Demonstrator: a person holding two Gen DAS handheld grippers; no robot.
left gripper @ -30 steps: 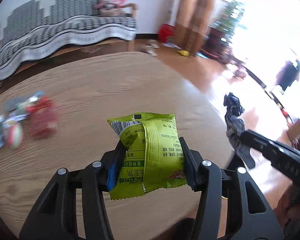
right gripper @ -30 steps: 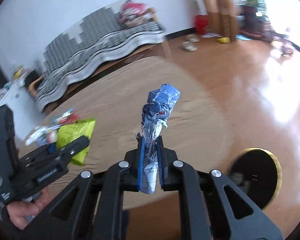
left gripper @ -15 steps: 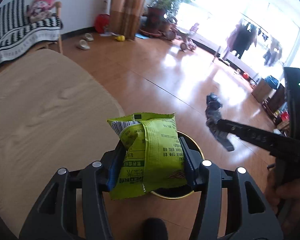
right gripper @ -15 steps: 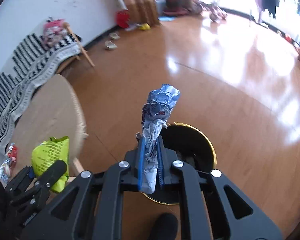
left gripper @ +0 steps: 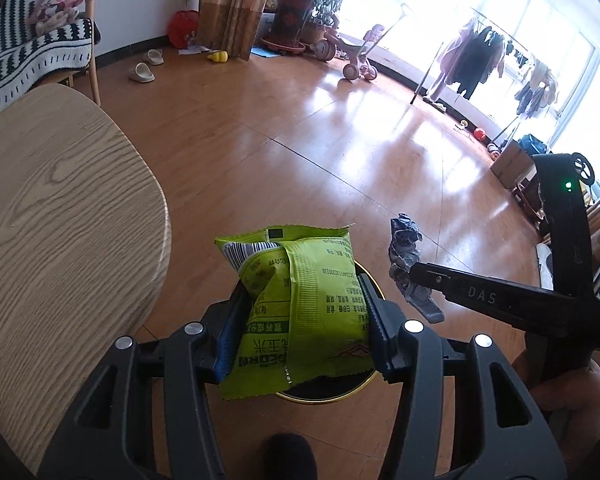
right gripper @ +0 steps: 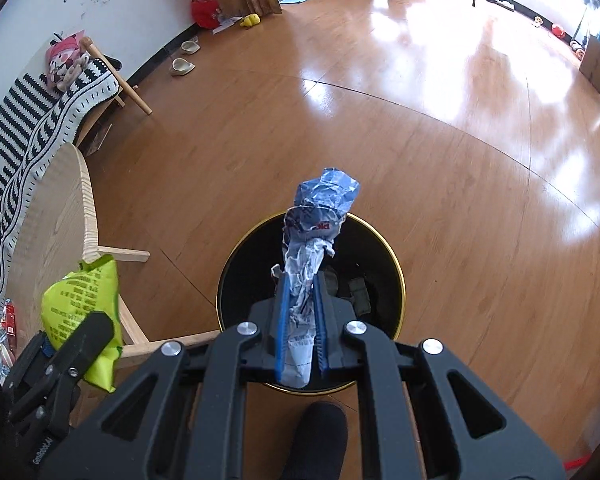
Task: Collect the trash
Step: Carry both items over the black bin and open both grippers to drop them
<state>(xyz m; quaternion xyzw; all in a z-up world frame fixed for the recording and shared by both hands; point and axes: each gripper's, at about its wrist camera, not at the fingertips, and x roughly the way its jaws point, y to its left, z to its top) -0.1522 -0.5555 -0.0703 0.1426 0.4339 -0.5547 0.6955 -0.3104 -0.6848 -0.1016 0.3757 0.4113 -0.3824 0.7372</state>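
Green snack packet (left gripper: 300,304) and crumpled blue wrapper (right gripper: 316,240), both clamped, have swung from table (left gripper: 60,216) to above the bin (right gripper: 384,248), ready for dropping.

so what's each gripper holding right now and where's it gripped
The left gripper clamps a green snack packet across its lower half, by both side edges. The right gripper pinches a crumpled blue wrapper at its lower end.
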